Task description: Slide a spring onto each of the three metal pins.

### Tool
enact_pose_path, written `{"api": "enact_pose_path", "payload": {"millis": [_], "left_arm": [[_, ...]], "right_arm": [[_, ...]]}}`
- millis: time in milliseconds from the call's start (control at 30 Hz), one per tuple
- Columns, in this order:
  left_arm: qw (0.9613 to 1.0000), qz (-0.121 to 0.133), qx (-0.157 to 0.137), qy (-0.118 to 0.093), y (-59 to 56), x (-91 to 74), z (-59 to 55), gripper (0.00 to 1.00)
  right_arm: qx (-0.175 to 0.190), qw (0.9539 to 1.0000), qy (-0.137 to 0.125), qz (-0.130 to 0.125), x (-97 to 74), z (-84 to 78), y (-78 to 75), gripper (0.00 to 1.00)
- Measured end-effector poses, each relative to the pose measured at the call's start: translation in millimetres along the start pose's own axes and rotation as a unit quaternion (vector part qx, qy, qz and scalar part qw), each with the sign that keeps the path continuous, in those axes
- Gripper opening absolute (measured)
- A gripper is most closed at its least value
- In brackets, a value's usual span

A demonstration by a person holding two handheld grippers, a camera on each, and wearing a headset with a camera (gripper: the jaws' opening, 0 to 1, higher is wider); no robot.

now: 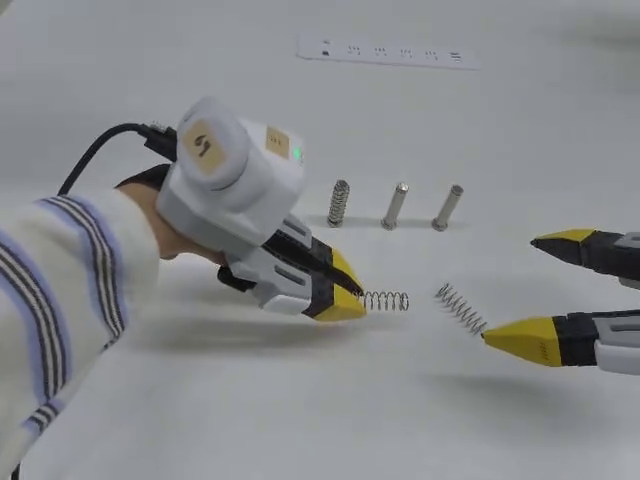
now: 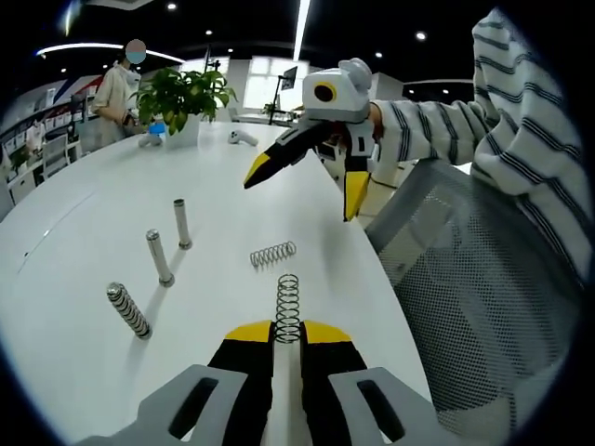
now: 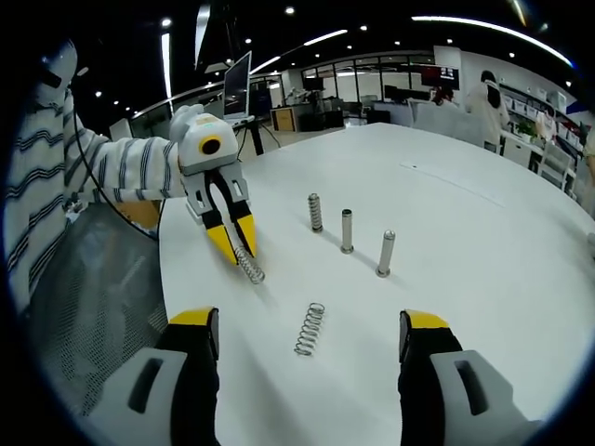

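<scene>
On a white desk (image 1: 300,420), a striped sleeve (image 1: 70,290) comes in from the left, and the hand beyond it holds the left gripper (image 1: 350,292). Its jaws are pinched narrow on one end of a spring (image 1: 386,300), which sticks out level from the tips, close to the desk. Beyond it, toward the far edge, three pins stand upright in a row. The left pin (image 1: 339,203) is sheathed in a fitted spring (image 3: 315,212), while the middle pin (image 1: 395,205) and right pin (image 1: 447,207) are bare. A loose spring (image 1: 460,307) lies flat on the desk just right of the held one, nearer the person than the pins. At the right, the right gripper (image 1: 509,288) has its jaws spread wide. In the right gripper view the loose spring lies between them, touching neither. A power strip (image 1: 388,51) lies toward the far edge.
</scene>
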State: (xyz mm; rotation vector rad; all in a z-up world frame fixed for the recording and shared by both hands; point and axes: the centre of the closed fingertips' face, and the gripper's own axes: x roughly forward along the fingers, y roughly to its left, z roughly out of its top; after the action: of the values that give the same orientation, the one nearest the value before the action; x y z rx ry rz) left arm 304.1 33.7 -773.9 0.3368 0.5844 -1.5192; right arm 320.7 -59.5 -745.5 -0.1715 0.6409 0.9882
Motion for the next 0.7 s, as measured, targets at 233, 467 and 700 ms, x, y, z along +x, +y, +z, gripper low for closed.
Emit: {"api": "enact_pose_path", "payload": {"millis": [233, 467, 700], "left_arm": [[0.9999, 0.003, -0.001, -0.010, 1.2, -0.5, 5.9, 0.03], [0.9998, 0.003, -0.001, -0.022, 0.7, -1.9, 14.8, 0.03], [0.9996, 0.000, 0.003, -0.027, -1.2, -3.2, 20.1, 0.03]], "right_arm": [[-0.005, 0.9985, -0.022, 0.050, 5.8, 10.9, 17.8, 0.65], [-0.018, 0.9964, -0.031, 0.077, 10.9, 19.4, 28.5, 0.59], [-0.030, 0.9940, -0.023, 0.103, 21.5, 20.5, 38.0, 0.51]]}}
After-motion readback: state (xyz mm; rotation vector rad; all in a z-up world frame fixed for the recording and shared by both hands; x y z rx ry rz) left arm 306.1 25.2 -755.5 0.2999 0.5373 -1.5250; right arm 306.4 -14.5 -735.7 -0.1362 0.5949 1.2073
